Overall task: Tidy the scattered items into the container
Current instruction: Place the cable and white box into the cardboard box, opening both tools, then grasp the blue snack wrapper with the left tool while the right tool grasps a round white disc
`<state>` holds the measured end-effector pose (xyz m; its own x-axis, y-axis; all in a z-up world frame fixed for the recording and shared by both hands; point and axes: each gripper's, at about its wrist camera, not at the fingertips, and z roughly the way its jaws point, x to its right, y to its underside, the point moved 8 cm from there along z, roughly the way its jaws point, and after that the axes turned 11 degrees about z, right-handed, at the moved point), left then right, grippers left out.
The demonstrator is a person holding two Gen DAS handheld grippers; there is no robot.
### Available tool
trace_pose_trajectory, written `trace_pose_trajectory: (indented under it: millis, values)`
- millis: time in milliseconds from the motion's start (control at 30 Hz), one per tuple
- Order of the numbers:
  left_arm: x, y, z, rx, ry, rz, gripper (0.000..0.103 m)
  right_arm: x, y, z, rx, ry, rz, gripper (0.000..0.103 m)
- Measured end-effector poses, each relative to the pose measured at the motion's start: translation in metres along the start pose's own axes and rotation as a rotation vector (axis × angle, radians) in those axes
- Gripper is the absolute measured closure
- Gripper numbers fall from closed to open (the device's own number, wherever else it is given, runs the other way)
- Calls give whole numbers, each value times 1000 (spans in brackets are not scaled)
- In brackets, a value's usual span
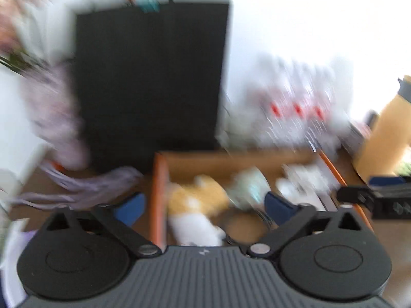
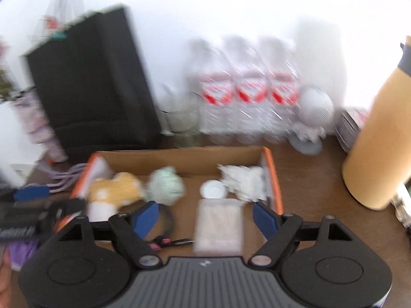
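We judged the tidying nearly done: our left gripper (image 1: 205, 205) and right gripper (image 2: 205, 215) hung spread and empty over the cardboard box (image 2: 185, 154), which held the plush toy (image 2: 115, 187), green ball (image 2: 167, 184) and clear case (image 2: 218, 228), with lilac cables (image 2: 66, 177) left on the tabletop (image 2: 313, 179).

Shallow brown cardboard box with orange edges (image 2: 272, 177), open-topped, flat on the wooden table. Inside, left to right — yellow-and-white plush toy (image 2: 113, 192) lying on its side, pale green yarn ball (image 2: 167, 184) just beside it, small round white lid (image 2: 213, 190), crumpled white plastic bag (image 2: 244, 182) in the far right corner, clear rectangular plastic case (image 2: 218, 225) nearest. All blurred.
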<state>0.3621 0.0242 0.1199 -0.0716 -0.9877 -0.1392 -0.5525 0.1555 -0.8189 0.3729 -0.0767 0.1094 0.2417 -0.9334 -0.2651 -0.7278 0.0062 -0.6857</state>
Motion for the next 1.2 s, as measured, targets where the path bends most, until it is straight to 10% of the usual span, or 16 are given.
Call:
trace_pose_trajectory:
  millis: [133,433,667,933,1067,1200]
  values:
    - [11,24,-57,355,-60,30,0,-15,34,-39,349,-121,-120,22]
    - [17,48,-70,309,-81,30,0,-25,64,-67,490,-107,-217,18]
    - [20,135,-62,160,-2,4,0,-8,131,-80,354,-179,-224,18]
    - [22,196,-45,-13,-14,12,5,-38,185,-18,128,-227,-295,60]
    - [25,200,-51,-13,25,26,5,-31,188,-5,85,-141,-284,81]
    - [33,203,-54,3,51,60,5,-3,193,-16,62,-10,-259,81]
